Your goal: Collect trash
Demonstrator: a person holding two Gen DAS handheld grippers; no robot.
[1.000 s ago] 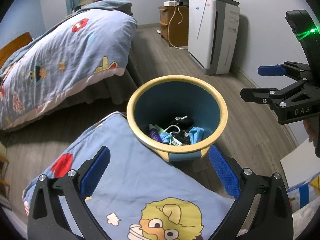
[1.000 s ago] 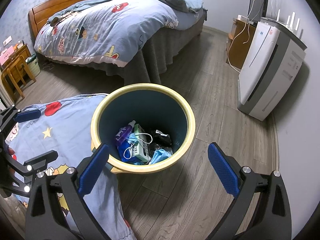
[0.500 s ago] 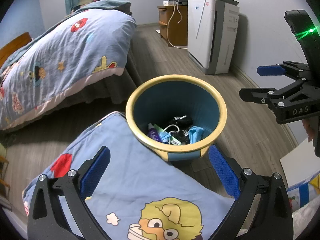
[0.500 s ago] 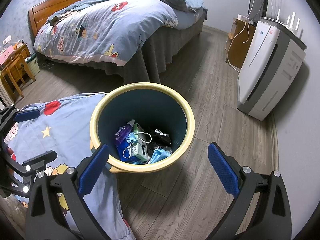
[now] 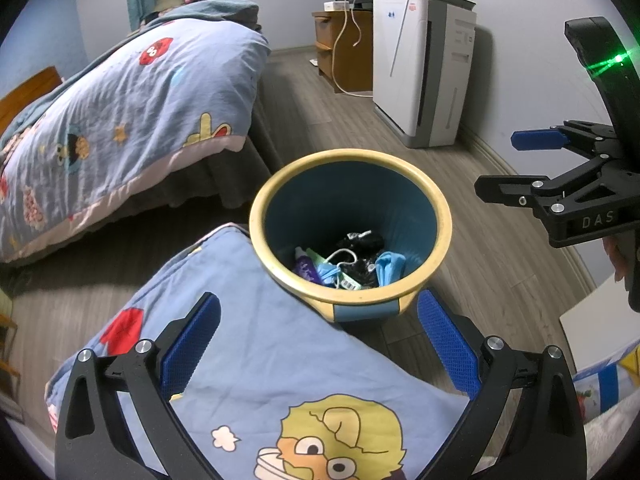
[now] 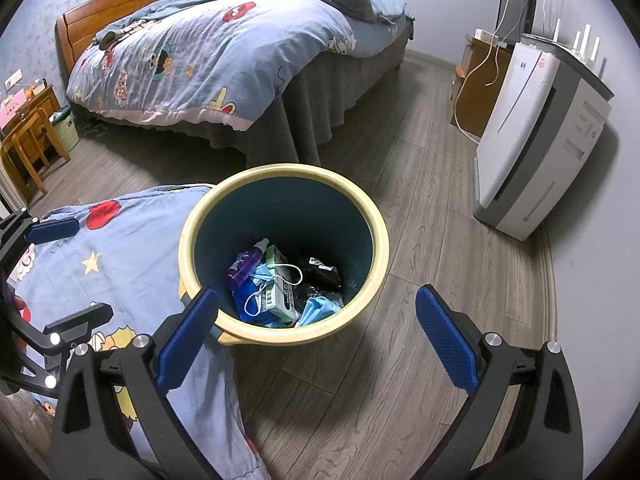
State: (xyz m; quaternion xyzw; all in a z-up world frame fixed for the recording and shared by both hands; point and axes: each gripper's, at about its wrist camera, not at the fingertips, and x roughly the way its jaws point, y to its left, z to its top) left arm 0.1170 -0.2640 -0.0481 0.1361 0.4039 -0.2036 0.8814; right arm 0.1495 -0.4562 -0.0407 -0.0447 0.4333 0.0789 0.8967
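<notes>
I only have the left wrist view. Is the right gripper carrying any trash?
Observer: No. The right gripper has its fingers spread wide with nothing between them.
Operator: What is under the white loop in the bin?
Observer: A green box with a barcode, lying beside the purple bottle in the bin.
Operator: What is past the head of the bed?
Observer: A wooden chair stands on the floor there.
</notes>
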